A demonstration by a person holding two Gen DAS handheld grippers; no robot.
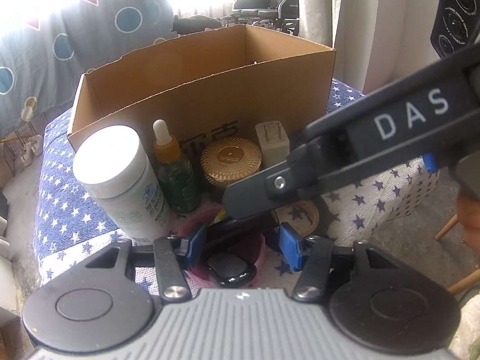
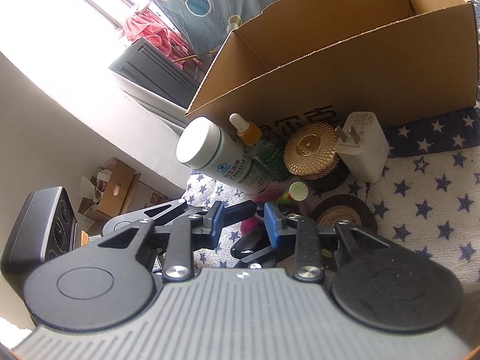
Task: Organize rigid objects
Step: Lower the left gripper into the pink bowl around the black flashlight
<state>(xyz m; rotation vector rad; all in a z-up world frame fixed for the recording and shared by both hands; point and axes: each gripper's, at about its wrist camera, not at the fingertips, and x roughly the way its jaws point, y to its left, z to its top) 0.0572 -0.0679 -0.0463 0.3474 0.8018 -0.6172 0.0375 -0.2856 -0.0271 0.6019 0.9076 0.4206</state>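
- Two grippers meet at one pink cup (image 1: 260, 253) holding a glossy black item (image 1: 229, 270).
- Left gripper (image 1: 241, 243): fingers part-open, flanking the cup; grip unclear.
- Right gripper (image 2: 244, 222): fingers narrow; contact unclear.
- Beyond the fingertips: white bottle (image 1: 120, 174), cardboard box (image 1: 210, 90).

Matt cardboard box (image 1: 210, 90), shiny gold jar lid (image 1: 230, 156), terry cloth (image 2: 420, 186)

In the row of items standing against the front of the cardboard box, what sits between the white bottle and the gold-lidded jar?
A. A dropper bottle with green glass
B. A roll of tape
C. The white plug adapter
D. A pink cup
A: the dropper bottle stands between the white bottle and the gold-lidded jar, in front of the cardboard box.
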